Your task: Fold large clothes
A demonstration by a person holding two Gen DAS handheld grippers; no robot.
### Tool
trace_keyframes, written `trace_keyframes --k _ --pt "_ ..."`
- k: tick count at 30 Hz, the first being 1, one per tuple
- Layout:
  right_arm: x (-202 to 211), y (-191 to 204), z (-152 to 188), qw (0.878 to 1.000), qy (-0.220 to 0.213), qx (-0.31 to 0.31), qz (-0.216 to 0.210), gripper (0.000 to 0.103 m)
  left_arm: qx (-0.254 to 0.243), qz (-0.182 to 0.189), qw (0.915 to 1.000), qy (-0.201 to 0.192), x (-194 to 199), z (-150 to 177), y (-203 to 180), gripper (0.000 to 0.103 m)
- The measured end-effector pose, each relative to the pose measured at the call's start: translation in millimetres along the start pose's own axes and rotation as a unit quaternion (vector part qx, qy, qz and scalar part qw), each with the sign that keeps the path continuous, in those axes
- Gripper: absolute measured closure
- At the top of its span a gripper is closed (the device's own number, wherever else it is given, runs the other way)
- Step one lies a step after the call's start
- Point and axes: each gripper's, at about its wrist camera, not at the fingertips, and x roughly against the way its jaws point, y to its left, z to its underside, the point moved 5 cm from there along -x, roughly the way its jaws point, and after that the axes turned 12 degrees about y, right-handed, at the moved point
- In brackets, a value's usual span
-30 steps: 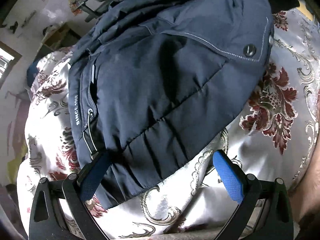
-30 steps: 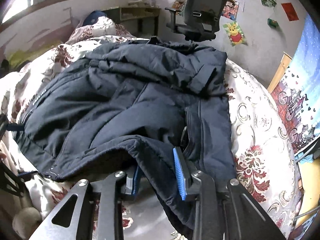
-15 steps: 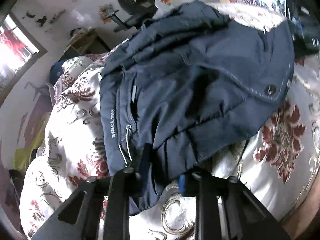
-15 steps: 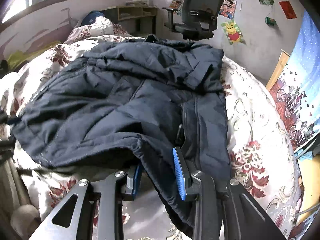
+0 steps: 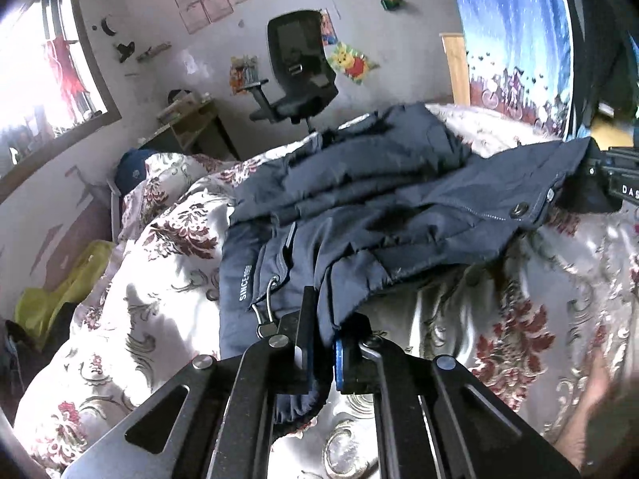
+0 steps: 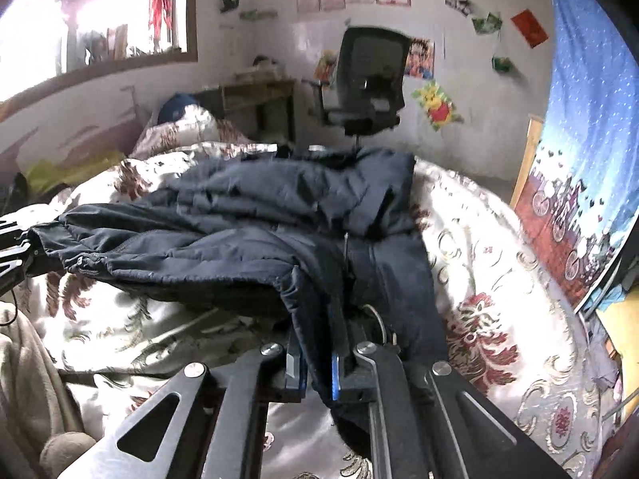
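Between the jaws of the left gripper (image 5: 323, 343) the hem of the navy jacket (image 5: 359, 215) is pinched; the right gripper (image 6: 317, 353), jaws just closed, clamps the hem's other corner. Jacket otherwise spread on the floral bedspread (image 6: 499, 279), near edge raised. Advised: both corners to be carried level and together toward the collar, hem kept taut, so no crease is trapped.

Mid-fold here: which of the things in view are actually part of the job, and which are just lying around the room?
Part of the job:
- dark navy padded jacket
- left gripper, shut on its hem
- right gripper, shut on its hem
- floral white-and-maroon bedspread, the work surface

Just lying about:
- black office chair
- wooden desk
- yellow cloth
- cartoon bear poster
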Motion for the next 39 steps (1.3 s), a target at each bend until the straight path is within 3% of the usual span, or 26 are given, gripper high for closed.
trace_keyframes --k 7,14,18,26,31,39 --pt "54 1 -3 0.999 -0.041 -0.004 -0.001 0.096 0.010 0.037 0.9991 -0.020 51 -1 1 0.098" --pt "92 7 -29 0.997 -0.075 0.005 0.007 0.096 0.033 0.063 0.9965 -0.042 83 -27 13 0.098" --pt "79 8 -51 0.997 -0.077 0.017 0.010 0.096 0.064 0.066 0.9945 -0.049 78 -57 27 0.098" --pt "32 -8 -120 0.997 -0.077 0.016 0.022 0.096 0.138 0.077 0.9860 -0.055 32 -133 66 0.098" --pt "-8 -26 -159 0.996 -0.072 0.022 0.040 0.096 0.152 0.068 0.9848 -0.051 3 -168 80 0.098" --pt "-75 -45 -188 0.997 -0.052 0.016 0.047 0.097 0.160 0.063 0.9847 -0.029 -55 -199 95 0.098"
